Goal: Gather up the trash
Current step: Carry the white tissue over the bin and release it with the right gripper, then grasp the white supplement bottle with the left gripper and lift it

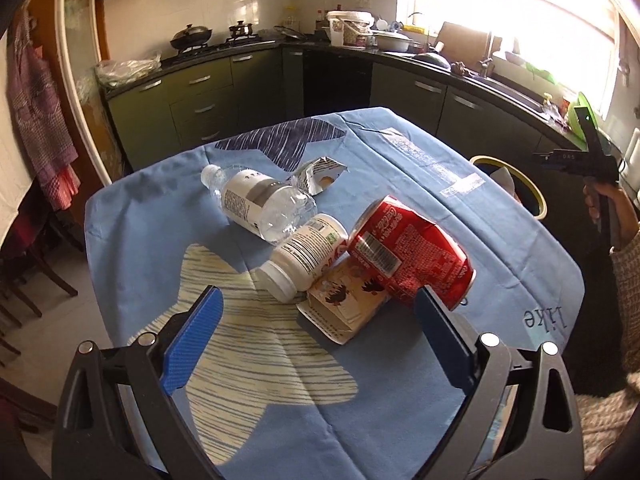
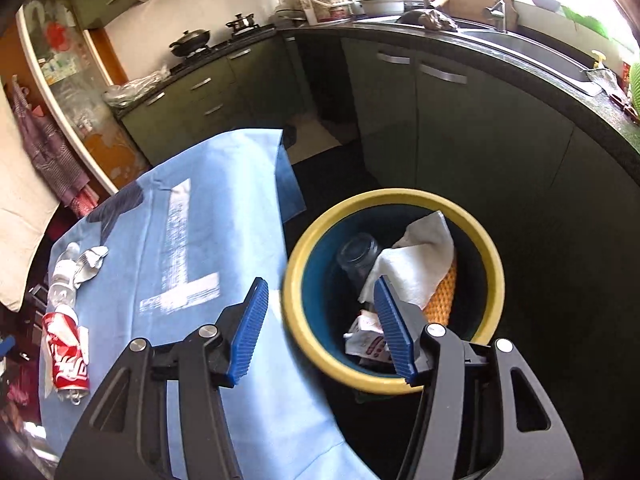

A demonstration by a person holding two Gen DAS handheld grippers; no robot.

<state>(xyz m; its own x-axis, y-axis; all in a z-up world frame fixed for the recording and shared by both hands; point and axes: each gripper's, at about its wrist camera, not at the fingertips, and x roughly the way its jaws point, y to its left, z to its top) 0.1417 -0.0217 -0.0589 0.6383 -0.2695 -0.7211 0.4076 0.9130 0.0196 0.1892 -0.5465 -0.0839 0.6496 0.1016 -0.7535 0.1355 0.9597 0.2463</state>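
Trash waits on the blue worktop (image 1: 132,248) — a red can (image 1: 408,256), a white bottle (image 1: 304,256), a clear bottle (image 1: 260,204), a paper carton (image 1: 344,300) and a torn wrapper (image 1: 316,176). Left tongs (image 1: 320,332) are wide with nothing in them, pointing at the can and carton, likely to grab one. Right tongs (image 2: 320,324) hang over the yellow bin (image 2: 320,236) — partly open and bare, so things drop in. Paper (image 2: 420,260) lies inside.

Dented red can (image 1: 408,256), clear bottle (image 1: 262,204), white jar (image 1: 304,256) lying clustered on tablecloth, yellow-rimmed bin (image 2: 394,376) holding tissue.
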